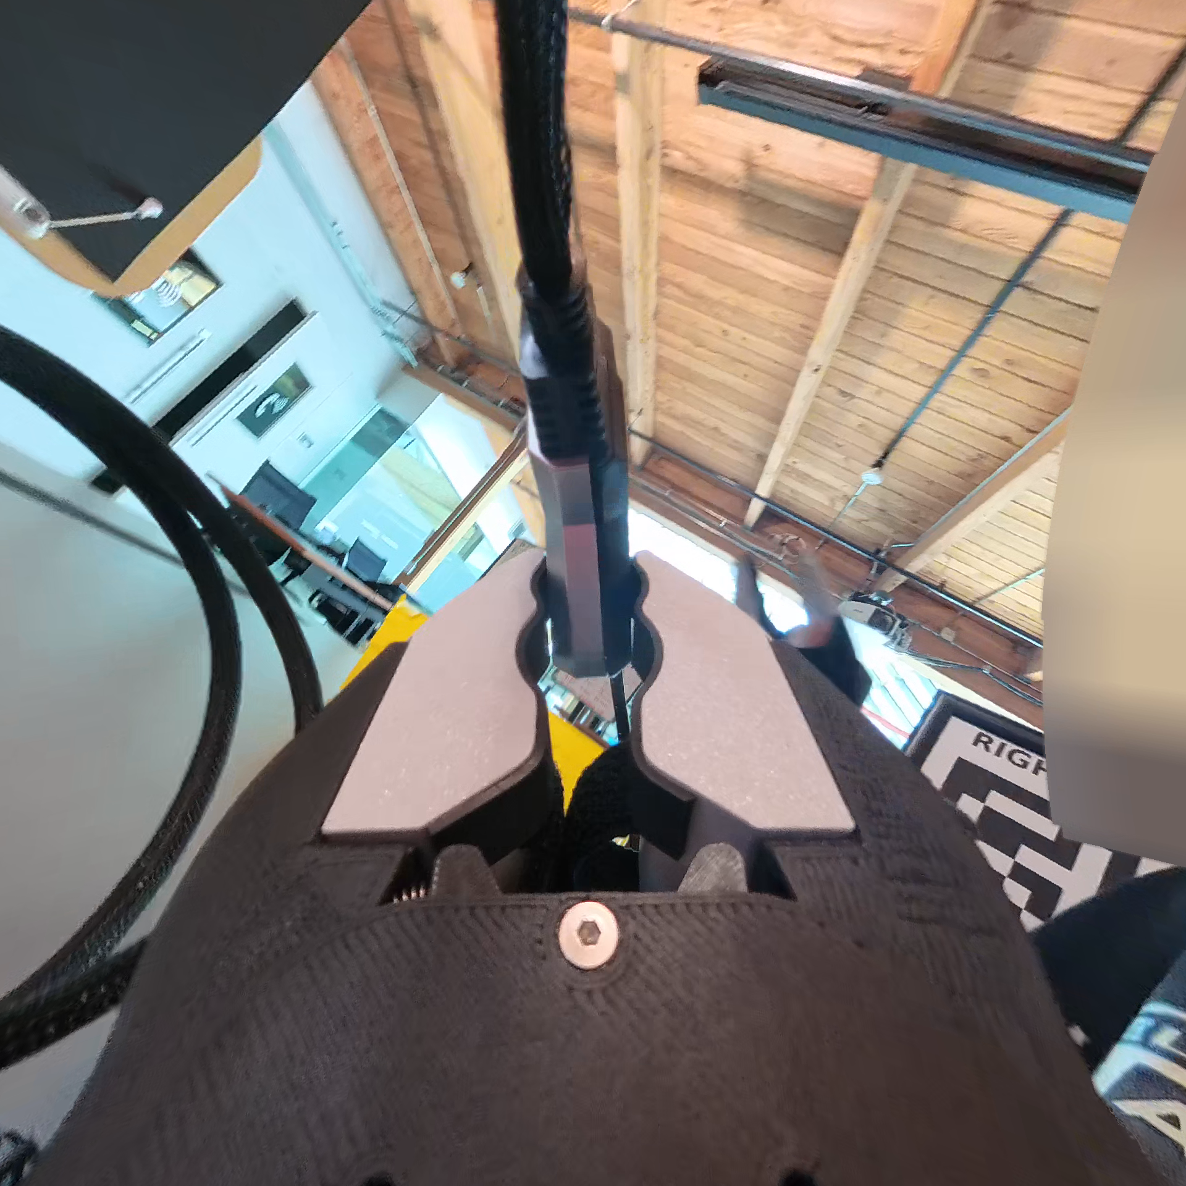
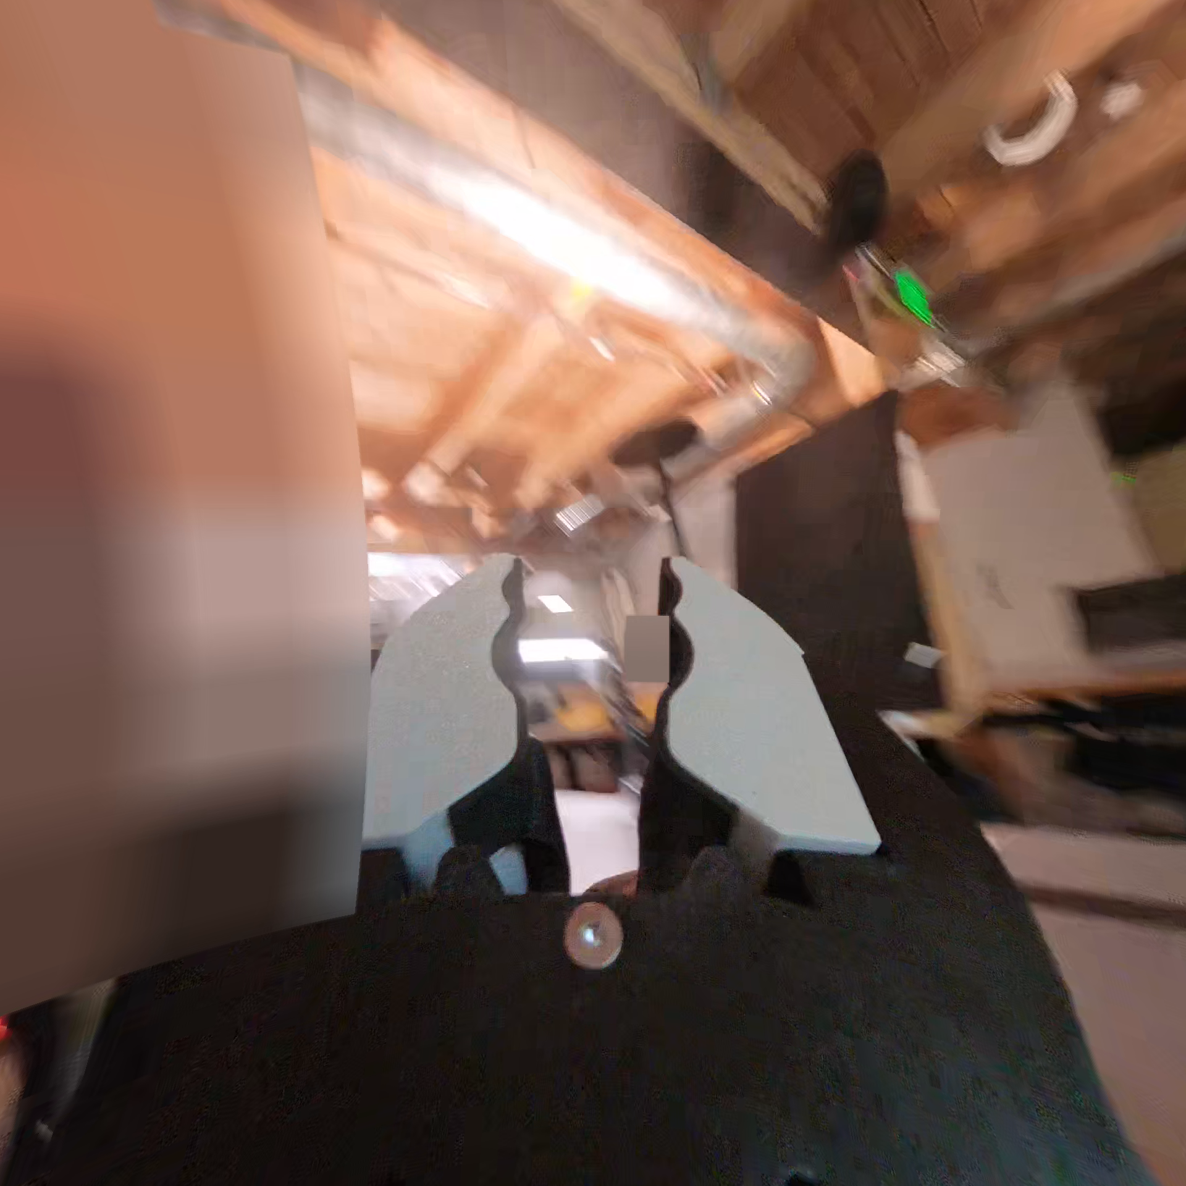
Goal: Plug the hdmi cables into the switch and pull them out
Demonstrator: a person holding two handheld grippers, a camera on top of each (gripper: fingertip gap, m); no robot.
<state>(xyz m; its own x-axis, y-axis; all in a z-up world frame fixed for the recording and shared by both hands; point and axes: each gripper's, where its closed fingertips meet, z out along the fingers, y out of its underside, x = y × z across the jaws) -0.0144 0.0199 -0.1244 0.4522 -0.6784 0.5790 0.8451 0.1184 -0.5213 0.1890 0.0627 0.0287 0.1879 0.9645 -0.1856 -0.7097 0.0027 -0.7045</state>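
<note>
In the left wrist view my left gripper (image 1: 587, 577) points up toward the ceiling and is shut on the grey metal plug (image 1: 577, 565) of a black braided HDMI cable (image 1: 536, 160). The plug's end sits in the round notch between the pads, and the cable runs up out of the top of the frame. Another loop of braided cable (image 1: 212, 577) curves at the left. In the right wrist view my right gripper (image 2: 590, 568) is open and empty, also tilted up at the ceiling; the picture is motion-blurred. The switch is not in view.
A wooden beam ceiling with pipes (image 1: 834, 257) fills both views. A dark board edge (image 1: 128, 115) hangs at the top left. Part of the other gripper with a black-and-white marker (image 1: 1001, 808) shows at the lower right. A dark panel (image 2: 828, 545) stands to the right.
</note>
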